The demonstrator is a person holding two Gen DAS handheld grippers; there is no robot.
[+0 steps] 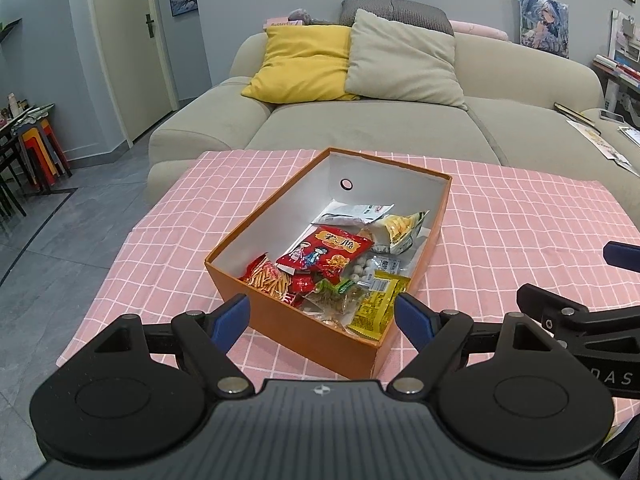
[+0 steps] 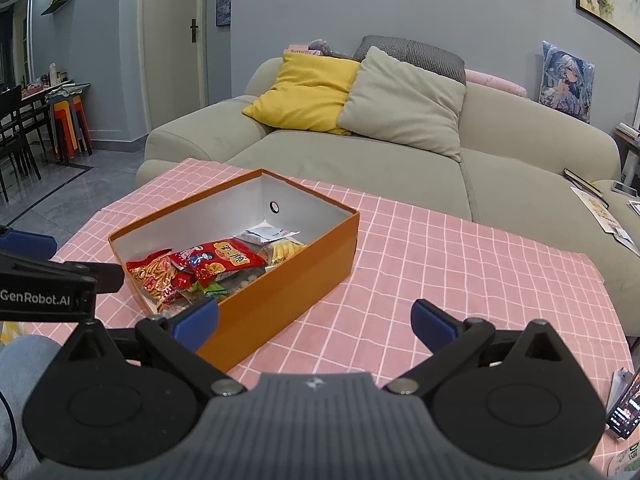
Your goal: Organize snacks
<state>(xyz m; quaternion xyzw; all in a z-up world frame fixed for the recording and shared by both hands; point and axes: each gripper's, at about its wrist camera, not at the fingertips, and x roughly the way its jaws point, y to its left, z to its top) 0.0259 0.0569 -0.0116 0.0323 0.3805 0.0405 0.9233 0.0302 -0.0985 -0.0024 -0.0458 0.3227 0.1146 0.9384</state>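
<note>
Hovering at the near end of the orange box (image 1: 304, 320), left gripper (image 1: 324, 316) with jaws spread wide and gripping nothing. Holding off to the side over the pink checked tablecloth (image 2: 460, 256), right gripper (image 2: 316, 322) likewise wide open and empty, its left finger (image 2: 196, 320) sitting just beside the box's long wall.

Lying heaped inside the box at its near end: red snack packet (image 1: 326, 254) on top, stick-snack bag (image 1: 266, 280) to its left, yellow packet (image 1: 376, 304) against the near right corner, silver pouch (image 1: 352, 212) further back. No snacks visible loose on the table.

Risking, judged from here:
- Clipping the cardboard rim when reaching in, shoving or tipping the light box across the slippery cloth.
- Pinching two overlapping packets at once, dragging a neighbour out.
- Crushing brittle sticks with a hard squeeze.
- Knocking the two grippers together, both crowding the same corner.
- Snagging the cloth, bunching it under the box.
</note>
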